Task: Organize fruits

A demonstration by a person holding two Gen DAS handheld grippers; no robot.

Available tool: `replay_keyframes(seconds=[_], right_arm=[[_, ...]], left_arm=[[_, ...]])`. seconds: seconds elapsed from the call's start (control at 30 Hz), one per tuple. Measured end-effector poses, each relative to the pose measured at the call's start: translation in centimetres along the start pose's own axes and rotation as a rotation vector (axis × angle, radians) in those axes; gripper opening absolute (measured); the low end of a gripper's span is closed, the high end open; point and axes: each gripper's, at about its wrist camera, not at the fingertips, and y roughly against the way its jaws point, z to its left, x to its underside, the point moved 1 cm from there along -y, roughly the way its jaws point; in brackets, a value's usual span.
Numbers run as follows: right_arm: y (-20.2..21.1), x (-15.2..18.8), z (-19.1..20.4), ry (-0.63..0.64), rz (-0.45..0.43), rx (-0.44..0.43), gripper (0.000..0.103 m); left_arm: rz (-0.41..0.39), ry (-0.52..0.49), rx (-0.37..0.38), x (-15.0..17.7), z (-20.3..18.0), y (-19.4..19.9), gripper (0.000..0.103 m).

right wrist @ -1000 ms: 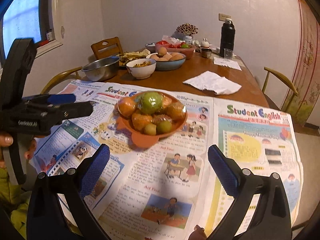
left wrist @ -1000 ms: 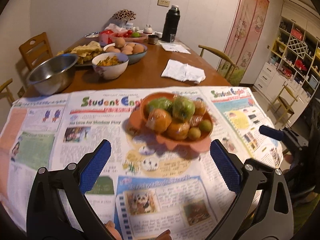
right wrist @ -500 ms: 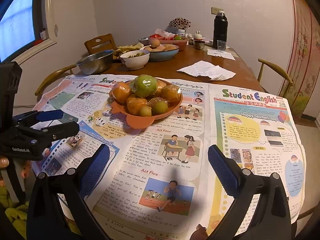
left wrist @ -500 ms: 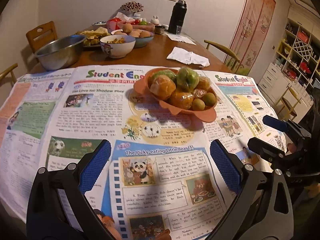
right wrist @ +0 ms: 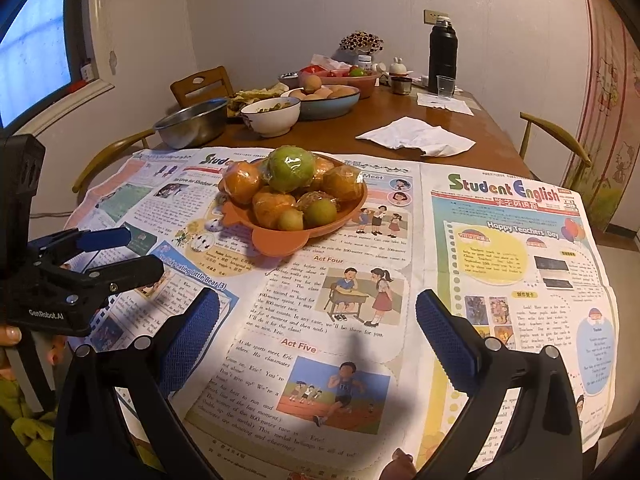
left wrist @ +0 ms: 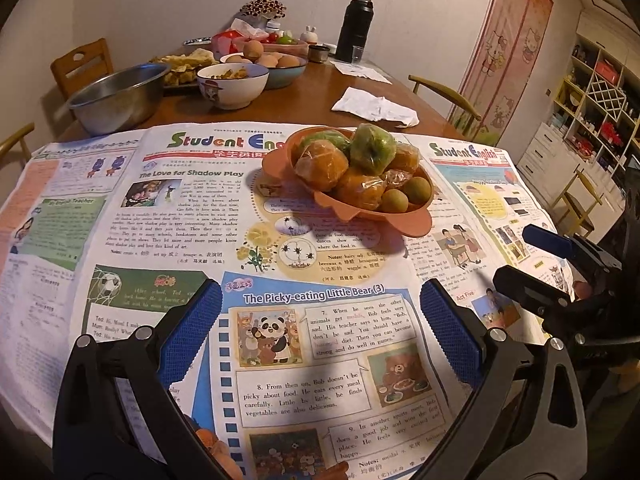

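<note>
An orange plastic bowl (left wrist: 412, 226) stands on newspapers (left wrist: 184, 216) in the middle of the table; it also shows in the right wrist view (right wrist: 280, 242). It holds wrapped oranges (left wrist: 322, 164), a wrapped green apple (left wrist: 374, 148) on top and small green fruits (left wrist: 416, 190). My left gripper (left wrist: 320, 320) is open and empty, low over the newspapers, well short of the bowl. My right gripper (right wrist: 318, 320) is open and empty, also short of the bowl. Each gripper shows in the other's view, the right (left wrist: 560, 276) and the left (right wrist: 100, 256).
Behind the newspapers on the wooden table (right wrist: 492, 136) stand a steel bowl (left wrist: 116, 96), a white bowl of food (left wrist: 232, 86), a blue bowl of eggs (left wrist: 280, 68), a black flask (left wrist: 354, 26), a plastic cup (right wrist: 446, 86) and crumpled tissues (left wrist: 376, 108). Chairs (right wrist: 556, 140) surround the table.
Both grippers have pulled back and lowered toward the near edge of the table, so the bowl sits farther away. Both stay open and empty.
</note>
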Motion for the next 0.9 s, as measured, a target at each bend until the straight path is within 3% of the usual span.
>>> replay_keyframes(seconds=[0.9], right_arm=[[0.02, 0.01, 0.02, 0.0, -0.002, 0.004, 0.098]], left_arm=[[-0.001, 0.001, -0.009, -0.02, -0.01, 0.47, 0.093]])
